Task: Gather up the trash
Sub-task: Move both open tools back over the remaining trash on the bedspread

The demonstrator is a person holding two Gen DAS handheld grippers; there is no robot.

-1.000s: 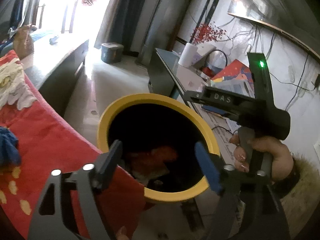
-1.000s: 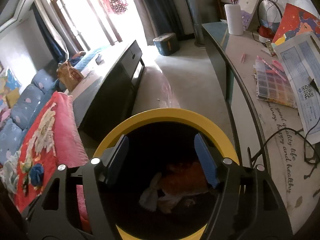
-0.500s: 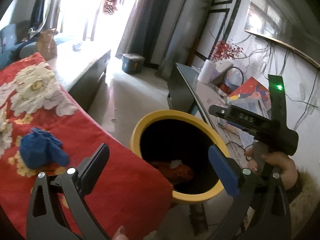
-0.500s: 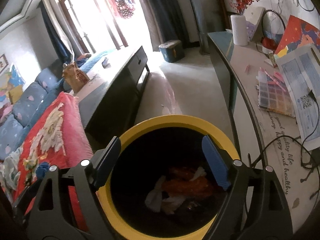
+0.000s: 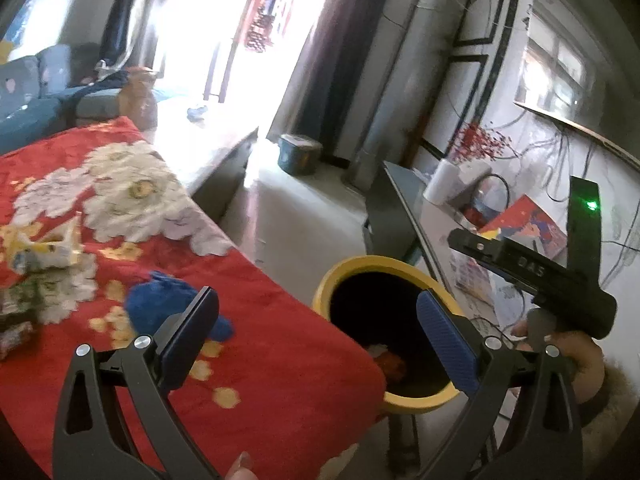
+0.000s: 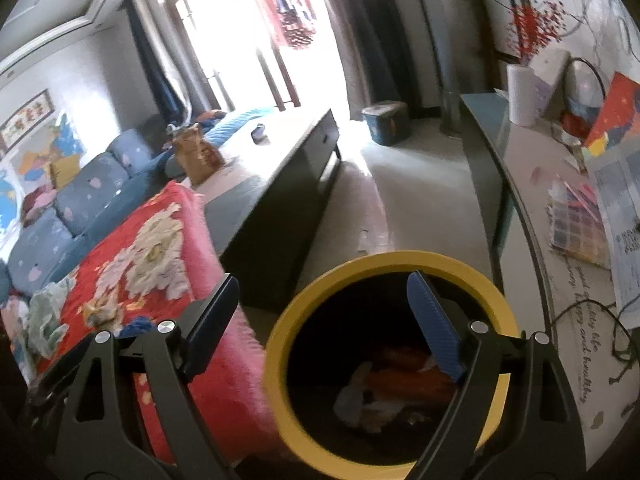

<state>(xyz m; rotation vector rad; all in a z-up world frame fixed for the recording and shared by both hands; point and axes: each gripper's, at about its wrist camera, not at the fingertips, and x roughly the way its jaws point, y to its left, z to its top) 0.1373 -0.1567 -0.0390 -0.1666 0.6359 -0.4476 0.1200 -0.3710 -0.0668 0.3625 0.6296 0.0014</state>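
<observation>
A yellow-rimmed black bin (image 5: 352, 266) (image 6: 384, 262) stands beside the red floral cloth (image 5: 276, 344) (image 6: 168, 216), with orange and white trash (image 6: 380, 392) inside. My left gripper (image 5: 318, 332) is open and empty above the cloth's edge. A blue crumpled piece (image 5: 160, 300) lies just beyond its left finger. Crumpled wrappers (image 5: 44, 252) lie further left. My right gripper (image 6: 320, 320) is open and empty over the bin's left rim; its body shows in the left wrist view (image 5: 552, 280).
A long dark low cabinet (image 6: 280, 184) runs behind the cloth. A desk (image 6: 540, 200) with papers, cables and a white roll lies right of the bin. A blue sofa (image 6: 80, 200) sits at the far left. A small box (image 6: 384, 120) stands on the floor.
Both grippers opened wider and drew back from the bin. The left one swung left over the red cloth, bringing the blue piece and wrappers into view.
</observation>
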